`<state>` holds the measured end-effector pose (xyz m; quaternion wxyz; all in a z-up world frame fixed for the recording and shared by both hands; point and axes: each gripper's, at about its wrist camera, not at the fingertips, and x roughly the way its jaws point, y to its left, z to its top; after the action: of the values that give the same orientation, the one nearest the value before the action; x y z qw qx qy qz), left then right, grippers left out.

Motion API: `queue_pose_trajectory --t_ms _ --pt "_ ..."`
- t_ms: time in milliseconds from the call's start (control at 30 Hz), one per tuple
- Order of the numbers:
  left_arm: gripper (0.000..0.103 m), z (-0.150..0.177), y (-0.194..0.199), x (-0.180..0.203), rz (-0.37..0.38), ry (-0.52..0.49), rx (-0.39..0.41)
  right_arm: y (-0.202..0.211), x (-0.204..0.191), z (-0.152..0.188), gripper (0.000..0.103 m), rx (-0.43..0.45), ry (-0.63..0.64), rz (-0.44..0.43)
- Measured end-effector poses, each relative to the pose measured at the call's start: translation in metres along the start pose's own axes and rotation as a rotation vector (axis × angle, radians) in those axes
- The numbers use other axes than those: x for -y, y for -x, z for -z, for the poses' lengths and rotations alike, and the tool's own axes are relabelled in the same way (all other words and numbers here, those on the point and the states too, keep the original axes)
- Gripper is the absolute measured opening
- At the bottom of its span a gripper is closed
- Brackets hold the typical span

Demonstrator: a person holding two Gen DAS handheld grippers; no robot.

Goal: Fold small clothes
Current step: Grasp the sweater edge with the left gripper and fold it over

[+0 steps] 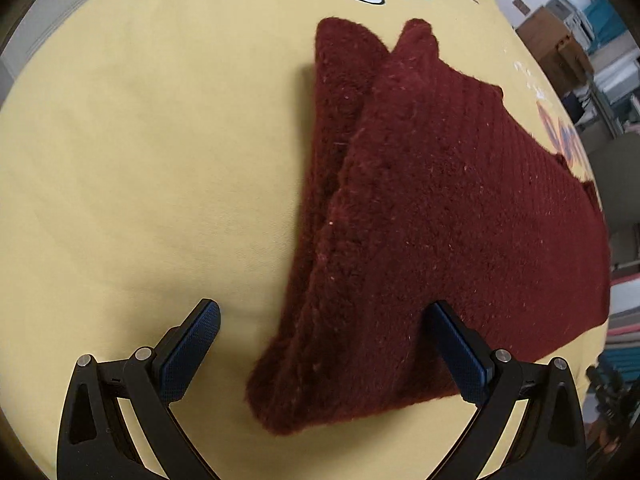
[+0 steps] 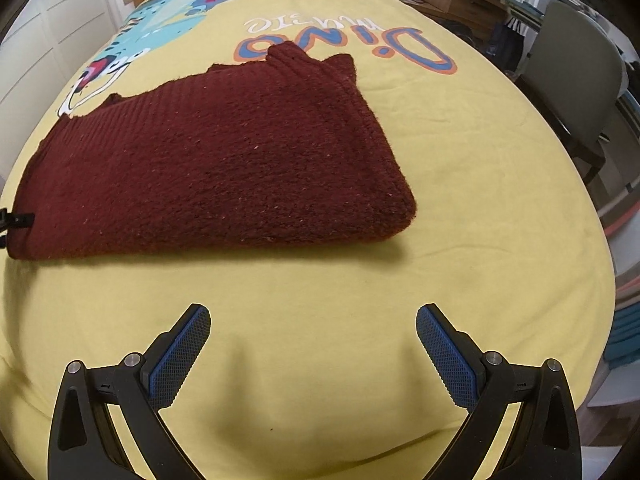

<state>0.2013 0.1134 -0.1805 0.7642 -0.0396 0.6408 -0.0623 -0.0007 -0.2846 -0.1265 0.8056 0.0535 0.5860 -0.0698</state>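
One dark red knitted garment (image 2: 208, 160), folded into layers, lies on one yellow bedsheet (image 2: 460, 160) with a cartoon print and lettering. In the right wrist view it fills the middle and left of the frame, its thick folded corner at centre right, with wide bare sheet below and to the right. One grey chair (image 2: 576, 76) stands at the upper right, off the bed. The right gripper (image 2: 313, 320) hangs wide apart over bare sheet, touching nothing. In the left wrist view the sweater's near corner sits low in the frame between the fingers of the left gripper (image 1: 326, 314), spread wide, one blue pad (image 1: 460, 352) in front of the knit; contact unclear.
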Motion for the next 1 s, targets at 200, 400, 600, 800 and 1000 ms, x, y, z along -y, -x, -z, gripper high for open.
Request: queue_pose_trajectory --t_ms 200,400,600,800,1000 --pt "0.095 0.001 -0.004 0.004 0.098 0.005 -0.024 0.001 -0.006 -0.001 0.103 -0.002 0.019 -0.008" --pt "0.047 0.003 -0.003 0.019 0.132 -0.026 -0.062 0.006 -0.004 -0.006 0.103 0.028 -0.020 -0.041" --pt "0.031 -0.003 0.001 0.015 0.193 0.043 -0.101 0.007 0.001 -0.010 0.103 0.052 -0.021 -0.051" --pt "0.029 -0.020 0.031 0.038 0.130 0.012 -0.075 0.007 0.019 -0.016 0.103 0.063 -0.032 -0.046" --pt "0.028 -0.035 0.062 0.090 0.120 -0.022 -0.049 0.009 0.045 -0.023 0.103 0.075 -0.080 -0.048"
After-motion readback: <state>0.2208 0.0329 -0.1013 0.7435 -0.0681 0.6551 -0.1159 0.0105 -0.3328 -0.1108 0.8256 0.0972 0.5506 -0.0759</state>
